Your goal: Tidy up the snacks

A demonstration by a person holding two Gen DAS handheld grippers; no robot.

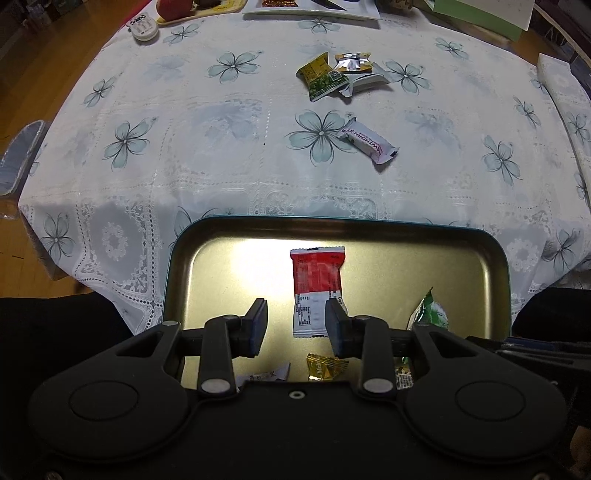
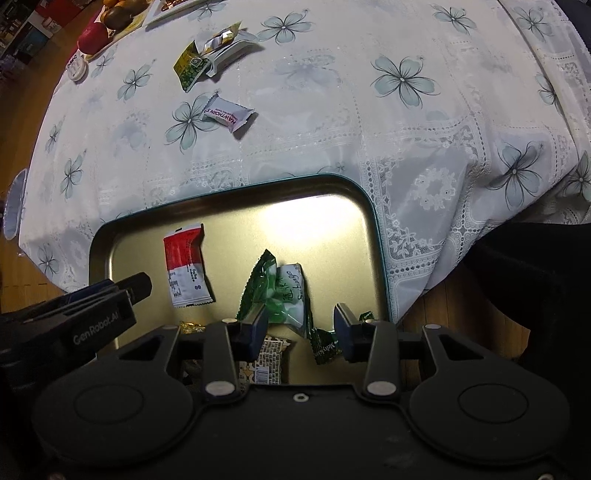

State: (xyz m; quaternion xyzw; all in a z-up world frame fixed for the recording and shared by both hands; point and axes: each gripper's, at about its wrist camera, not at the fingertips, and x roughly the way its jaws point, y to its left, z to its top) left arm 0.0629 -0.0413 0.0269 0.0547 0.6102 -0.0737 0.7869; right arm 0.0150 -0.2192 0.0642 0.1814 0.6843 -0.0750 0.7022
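A tin tray (image 1: pixel 369 223) (image 2: pixel 236 190) with a gold inside lies at the near table edge. In it are a red-and-white packet (image 1: pixel 317 284) (image 2: pixel 184 266), a green packet (image 2: pixel 286 291) (image 1: pixel 430 314), a gold candy (image 1: pixel 327 365) and a small printed packet (image 2: pixel 267 360). My left gripper (image 1: pixel 297 328) hangs open over the red-and-white packet without pressing it. My right gripper (image 2: pixel 300 332) is open above the green packet. On the cloth farther off lie a white Hawthorn bar (image 1: pixel 369 142) (image 2: pixel 227 116) and a small pile of packets (image 1: pixel 340 74) (image 2: pixel 210 55).
A floral lace tablecloth (image 1: pixel 221 129) covers the table. At the far edge stand a plate with fruit and a red apple (image 2: pixel 94 37), a white round case (image 1: pixel 144 29), a white tray (image 1: pixel 314 11) and green paper (image 1: pixel 480 18). Wooden floor lies left.
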